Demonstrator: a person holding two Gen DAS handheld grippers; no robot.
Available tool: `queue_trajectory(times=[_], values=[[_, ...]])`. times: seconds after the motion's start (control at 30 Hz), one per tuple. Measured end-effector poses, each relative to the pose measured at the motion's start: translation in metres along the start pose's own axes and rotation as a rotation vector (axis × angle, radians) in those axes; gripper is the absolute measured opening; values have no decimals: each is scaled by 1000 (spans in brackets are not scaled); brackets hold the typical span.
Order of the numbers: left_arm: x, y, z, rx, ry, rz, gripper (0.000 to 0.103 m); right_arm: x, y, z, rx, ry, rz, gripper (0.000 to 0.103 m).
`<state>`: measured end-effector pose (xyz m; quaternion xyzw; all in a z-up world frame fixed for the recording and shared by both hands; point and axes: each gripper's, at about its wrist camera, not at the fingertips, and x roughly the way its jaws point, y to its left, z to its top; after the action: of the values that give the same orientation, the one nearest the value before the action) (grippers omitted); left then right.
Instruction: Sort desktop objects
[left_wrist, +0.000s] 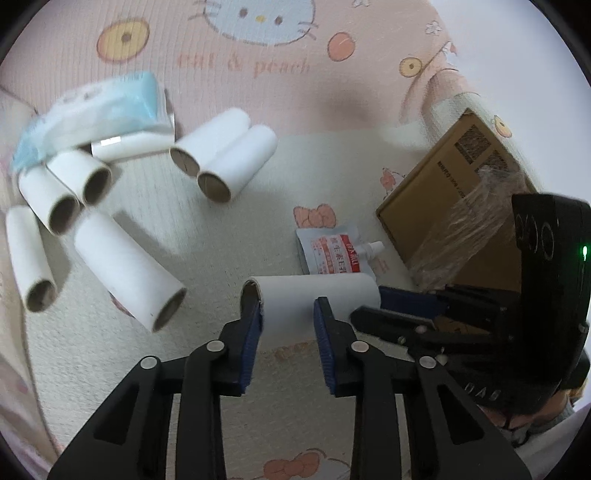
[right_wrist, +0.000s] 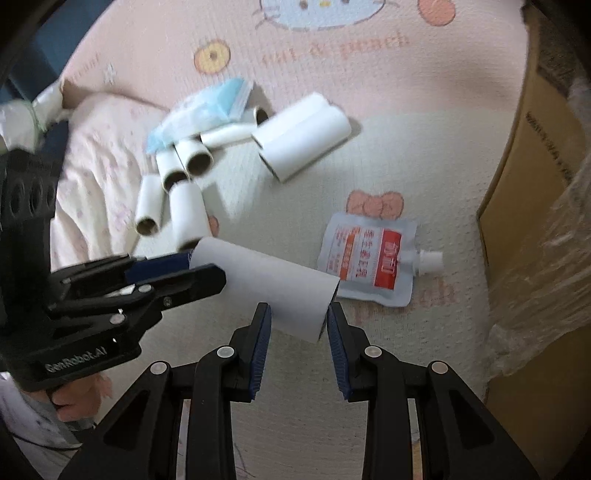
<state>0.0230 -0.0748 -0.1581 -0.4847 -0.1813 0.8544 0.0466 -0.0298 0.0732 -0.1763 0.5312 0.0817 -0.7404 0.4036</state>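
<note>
Both ends of one white paper roll (right_wrist: 269, 291) pinched: left gripper (left_wrist: 288, 314) at one, right gripper (right_wrist: 299, 317) opposite. Spouted pouch (right_wrist: 369, 258) just beyond; loose rolls (left_wrist: 129, 266) farther left.

Cardboard box (right_wrist: 517, 206): right side cut by frame edge; lower part hidden under crinkled plastic film (right_wrist: 546, 258).
Spout pouch (right_wrist: 365, 262): print too small to read; near corner hidden behind the held paper roll (right_wrist: 266, 284).
Tissue pack (left_wrist: 92, 110): motion-blurred, markings illegible.
Small white box (left_wrist: 129, 144): mostly hidden beneath tissue pack.
</note>
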Motion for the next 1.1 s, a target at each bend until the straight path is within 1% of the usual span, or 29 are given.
queue_trajectory(times=[0.07, 0.17, 0.33, 0.43, 0.53, 0.7, 0.83, 0.97, 1.1], values=[[-9, -3, 2, 9, -24, 5, 31, -8, 0, 2, 7, -27, 26, 28], [-24, -9, 7, 15, -55, -2, 31, -17, 4, 3, -7, -49, 35, 28], [-41, -21, 17, 63, -91, 30, 31, -35, 15, 8, -61, -91, 17, 28], [-48, -27, 24, 70, -89, 40, 31, -47, 18, 14, -86, -108, 10, 28], [-61, -34, 37, 87, -101, 24, 31, -64, 23, 19, -119, -133, -12, 28], [-88, -58, 63, 179, -156, 42, 31, -93, 32, 32, -164, -190, -51, 28], [-106, -82, 80, 258, -200, 57, 31, -113, 27, 41, -129, -223, -30, 28], [-114, -103, 90, 310, -217, 66, 31, -134, 20, 44, -103, -269, -40, 28], [-116, -124, 97, 361, -216, 56, 31, -156, 6, 43, -48, -316, -37, 28]])
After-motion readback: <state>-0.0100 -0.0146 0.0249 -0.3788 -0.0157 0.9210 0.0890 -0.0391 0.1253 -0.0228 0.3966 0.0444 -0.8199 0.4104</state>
